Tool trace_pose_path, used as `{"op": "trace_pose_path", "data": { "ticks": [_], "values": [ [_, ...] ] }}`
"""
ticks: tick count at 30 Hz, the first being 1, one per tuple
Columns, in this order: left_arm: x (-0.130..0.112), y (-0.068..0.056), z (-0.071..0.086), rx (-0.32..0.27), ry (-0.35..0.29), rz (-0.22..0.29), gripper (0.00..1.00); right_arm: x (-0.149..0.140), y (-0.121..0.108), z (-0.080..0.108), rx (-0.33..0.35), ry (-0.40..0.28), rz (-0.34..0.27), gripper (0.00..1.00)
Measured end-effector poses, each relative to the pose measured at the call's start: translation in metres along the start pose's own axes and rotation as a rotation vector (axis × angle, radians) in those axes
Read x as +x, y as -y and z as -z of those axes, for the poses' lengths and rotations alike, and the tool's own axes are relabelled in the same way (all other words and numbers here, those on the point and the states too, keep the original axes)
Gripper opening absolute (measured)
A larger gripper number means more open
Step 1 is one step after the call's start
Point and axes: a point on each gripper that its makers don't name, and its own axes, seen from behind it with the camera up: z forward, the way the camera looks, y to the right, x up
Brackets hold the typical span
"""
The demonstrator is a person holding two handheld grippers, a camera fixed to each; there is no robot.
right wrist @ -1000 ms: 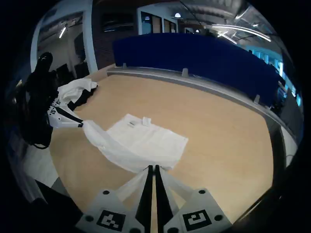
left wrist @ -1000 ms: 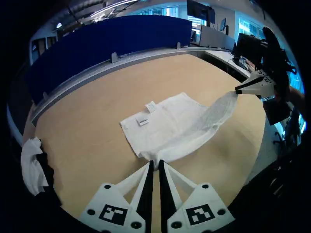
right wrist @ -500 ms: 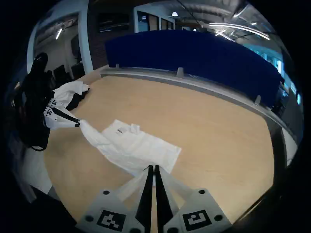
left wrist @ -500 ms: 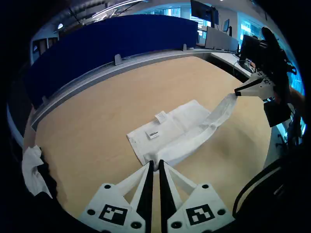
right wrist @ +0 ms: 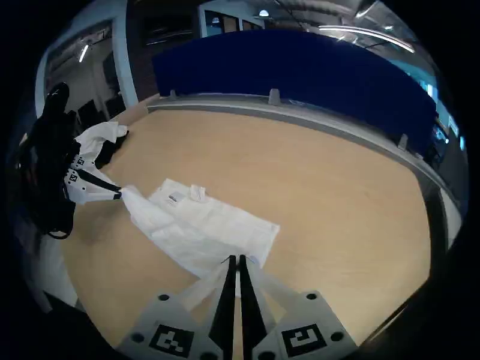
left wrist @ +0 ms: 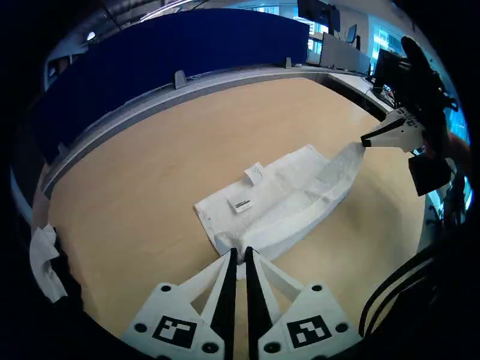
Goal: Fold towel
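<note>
A white towel [left wrist: 282,195] lies on the wooden table [left wrist: 138,174], with two small labels [left wrist: 241,204] showing near its left end. Its near long edge is lifted and stretched between the two grippers. My left gripper [left wrist: 238,253] is shut on one corner of that edge. Farther right, the right gripper [left wrist: 365,142] pinches the other corner, a hand behind it. In the right gripper view the towel [right wrist: 210,222] runs from my right gripper [right wrist: 235,259], shut on its corner, to the left gripper [right wrist: 119,193] at the left.
A blue partition [left wrist: 168,54] on a grey ledge borders the table's far side. A heap of white and dark cloth [right wrist: 102,138] sits at the table's end beyond the left gripper, also seen as cloth [left wrist: 45,267]. Monitors [left wrist: 336,51] stand at the back right.
Both grippers have carried the held edge forward over the towel. The flat part looks narrower, and the lifted strip now hangs lower and closer to the far edge.
</note>
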Motion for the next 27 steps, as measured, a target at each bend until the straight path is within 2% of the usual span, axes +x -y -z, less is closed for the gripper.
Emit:
{"op": "trace_pose_path", "data": {
  "ticks": [9, 20, 27],
  "values": [
    [-0.002, 0.006, -0.022, 0.001, 0.011, -0.001, 0.1, -0.009, -0.012, -0.023, -0.009, 0.025, -0.034, 0.04],
    [-0.008, 0.019, -0.05, 0.036, 0.043, 0.005, 0.12, -0.016, -0.022, -0.048, -0.035, 0.04, -0.062, 0.04],
    [-0.008, 0.024, -0.06, 0.053, 0.038, 0.023, 0.15, -0.018, -0.026, -0.057, -0.059, 0.037, -0.073, 0.04]
  ]
}}
